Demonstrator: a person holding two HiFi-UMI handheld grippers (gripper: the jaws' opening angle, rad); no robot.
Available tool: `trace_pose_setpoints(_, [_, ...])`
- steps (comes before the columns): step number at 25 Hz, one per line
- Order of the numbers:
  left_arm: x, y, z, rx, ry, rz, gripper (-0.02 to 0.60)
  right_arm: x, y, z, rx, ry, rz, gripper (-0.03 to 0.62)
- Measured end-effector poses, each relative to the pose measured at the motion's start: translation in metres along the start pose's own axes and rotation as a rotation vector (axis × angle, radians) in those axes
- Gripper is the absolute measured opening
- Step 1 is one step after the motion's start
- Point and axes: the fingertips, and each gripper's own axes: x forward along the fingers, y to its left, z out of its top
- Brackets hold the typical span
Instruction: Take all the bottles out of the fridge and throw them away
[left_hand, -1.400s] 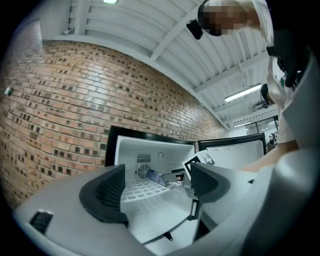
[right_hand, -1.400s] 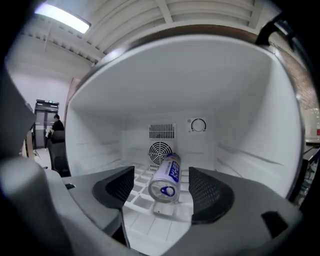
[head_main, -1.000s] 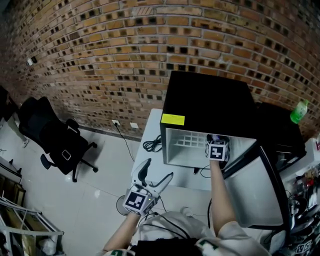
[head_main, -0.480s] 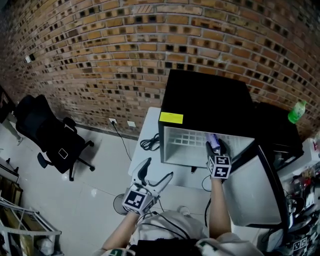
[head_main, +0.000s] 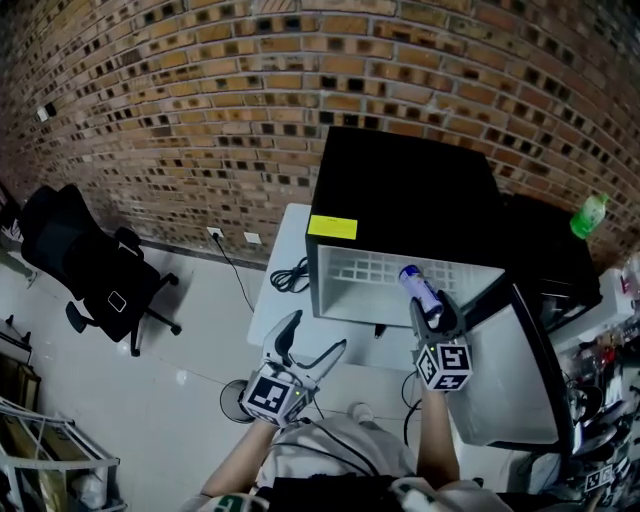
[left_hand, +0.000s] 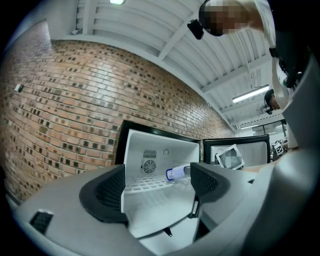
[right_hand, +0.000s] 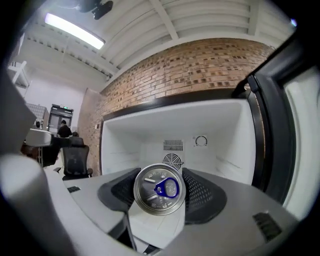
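A black mini fridge (head_main: 400, 195) stands open on a white table (head_main: 282, 300), its door (head_main: 510, 375) swung out to the right. My right gripper (head_main: 430, 308) is shut on a silver can with a blue pull tab (right_hand: 159, 189), held just in front of the fridge opening with its top end facing the fridge. The same can (head_main: 419, 288) looks blue and white in the head view, and the left gripper view catches it (left_hand: 176, 173) before the white interior. My left gripper (head_main: 312, 346) hangs open with nothing in it, low at the table's front edge.
A green bottle (head_main: 588, 215) stands on a black unit right of the fridge. A coiled black cable (head_main: 288, 278) lies on the table's left part. A black office chair (head_main: 85, 265) stands on the floor at far left. A brick wall (head_main: 200, 120) runs behind.
My right gripper has drawn back out of the fridge toward the person and risen a little, carrying the can. The left gripper has stayed where it was.
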Motion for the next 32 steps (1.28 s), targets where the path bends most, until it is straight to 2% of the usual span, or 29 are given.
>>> trace_pose_setpoints(3, [-0.003, 0.005, 0.002, -0.006, -0.005, 0.020, 0.400, -0.013, 0.027, 0.015, -0.032, -0.029, 0.084, 0.267])
trace_pose_setpoints(6, [-0.013, 0.017, 0.005, -0.009, -0.019, 0.065, 0.400, -0.018, 0.068, 0.029, -0.040, -0.038, 0.213, 0.267])
trace_pose_setpoints(9, [-0.033, 0.035, -0.005, 0.025, -0.022, 0.118, 0.400, -0.020, 0.115, 0.030, 0.015, -0.017, 0.364, 0.267])
trace_pose_setpoints(11, [-0.051, 0.050, -0.003, 0.016, -0.029, 0.176, 0.400, -0.017, 0.147, 0.025, 0.028, 0.000, 0.447, 0.267])
trace_pose_setpoints(13, [-0.075, 0.068, 0.004, -0.013, -0.043, 0.270, 0.400, -0.008, 0.185, 0.018, 0.011, 0.020, 0.549, 0.267])
trace_pose_setpoints(16, [-0.122, 0.094, -0.005, 0.019, -0.043, 0.402, 0.400, 0.003, 0.250, 0.003, -0.019, 0.062, 0.740, 0.267])
trace_pose_setpoints(20, [-0.206, 0.121, -0.011, -0.003, -0.070, 0.656, 0.400, 0.011, 0.346, -0.021, -0.066, 0.092, 1.021, 0.267])
trace_pose_setpoints(22, [-0.251, 0.131, -0.021, 0.009, -0.056, 0.764, 0.400, 0.010, 0.395, -0.035, -0.076, 0.128, 1.145, 0.267])
trace_pose_setpoints(25, [-0.314, 0.139, -0.037, 0.016, -0.037, 0.894, 0.400, 0.000, 0.461, -0.059, -0.103, 0.181, 1.286, 0.267])
trace_pose_setpoints(28, [-0.377, 0.138, -0.049, -0.015, -0.045, 1.045, 0.400, -0.019, 0.523, -0.094, -0.153, 0.255, 1.408, 0.267])
trace_pose_setpoints(30, [-0.411, 0.138, -0.064, -0.049, -0.043, 1.129, 0.399, -0.029, 0.557, -0.127, -0.194, 0.315, 1.466, 0.267])
trace_pose_setpoints(32, [-0.436, 0.138, -0.092, -0.082, -0.018, 1.178, 0.399, -0.035, 0.583, -0.173, -0.245, 0.381, 1.507, 0.267])
